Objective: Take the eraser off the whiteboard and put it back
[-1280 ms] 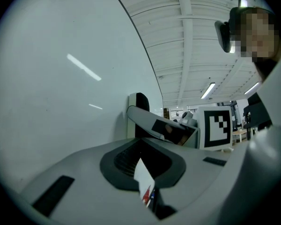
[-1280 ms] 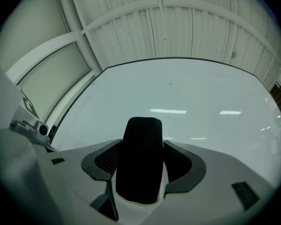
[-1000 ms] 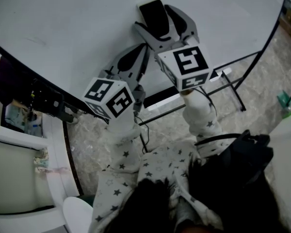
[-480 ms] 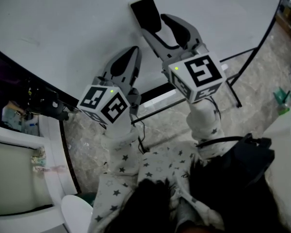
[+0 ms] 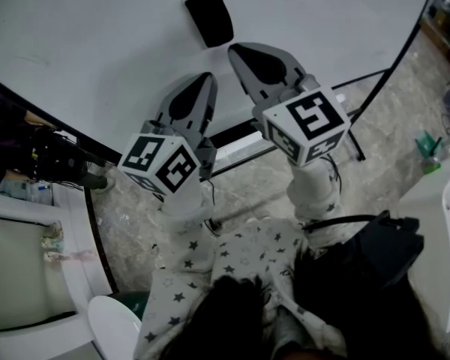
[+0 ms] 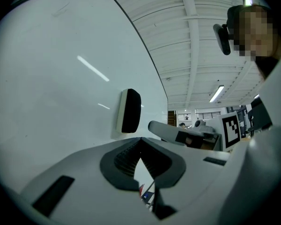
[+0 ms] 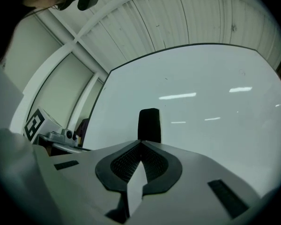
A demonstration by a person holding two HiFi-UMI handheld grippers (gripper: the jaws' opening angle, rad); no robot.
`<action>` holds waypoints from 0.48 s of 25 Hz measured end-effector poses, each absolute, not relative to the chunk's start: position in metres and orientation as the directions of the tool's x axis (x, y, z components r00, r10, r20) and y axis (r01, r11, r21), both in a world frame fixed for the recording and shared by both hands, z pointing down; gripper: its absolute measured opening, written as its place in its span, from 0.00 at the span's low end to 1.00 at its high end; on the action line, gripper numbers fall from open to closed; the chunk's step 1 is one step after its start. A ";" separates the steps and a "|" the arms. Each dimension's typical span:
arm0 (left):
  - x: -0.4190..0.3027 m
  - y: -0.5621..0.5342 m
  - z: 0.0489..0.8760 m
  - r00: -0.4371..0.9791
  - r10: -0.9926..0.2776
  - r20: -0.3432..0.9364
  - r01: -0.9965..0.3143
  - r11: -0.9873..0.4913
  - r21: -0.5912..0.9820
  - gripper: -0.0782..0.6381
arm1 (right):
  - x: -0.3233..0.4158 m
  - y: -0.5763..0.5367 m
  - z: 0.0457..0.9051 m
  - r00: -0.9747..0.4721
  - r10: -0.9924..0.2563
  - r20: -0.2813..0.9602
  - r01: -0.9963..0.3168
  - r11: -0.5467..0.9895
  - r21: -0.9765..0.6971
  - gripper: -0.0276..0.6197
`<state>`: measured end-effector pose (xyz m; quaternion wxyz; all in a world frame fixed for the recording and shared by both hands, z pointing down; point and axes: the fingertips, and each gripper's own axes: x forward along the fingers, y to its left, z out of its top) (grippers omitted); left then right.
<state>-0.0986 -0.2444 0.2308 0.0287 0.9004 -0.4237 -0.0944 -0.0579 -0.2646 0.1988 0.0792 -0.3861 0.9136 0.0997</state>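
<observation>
The right gripper (image 5: 238, 49) no longer straddles the eraser (image 5: 209, 18). A second ago its jaws stood wide on either side of the black block. They have just been closing and now meet at the tips with nothing between them. The gripper has drawn back down the whiteboard (image 5: 97, 43), so the eraser now sits alone on the board, just beyond the tips and apart from them.
</observation>
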 end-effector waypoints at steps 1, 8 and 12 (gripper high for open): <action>-0.098 -0.244 0.232 0.623 -0.769 -0.142 -0.758 -0.639 0.134 0.11 | -0.060 -0.264 0.203 -0.700 -0.682 -0.212 -0.711 0.695 0.110 0.05; -0.106 -0.242 0.240 0.612 -0.781 -0.124 -0.766 -0.625 0.154 0.11 | -0.078 -0.259 0.220 -0.759 -0.628 -0.170 -0.647 0.758 0.086 0.05; -0.112 -0.242 0.243 0.599 -0.791 -0.122 -0.773 -0.611 0.170 0.11 | -0.084 -0.259 0.231 -0.785 -0.603 -0.141 -0.616 0.785 0.066 0.05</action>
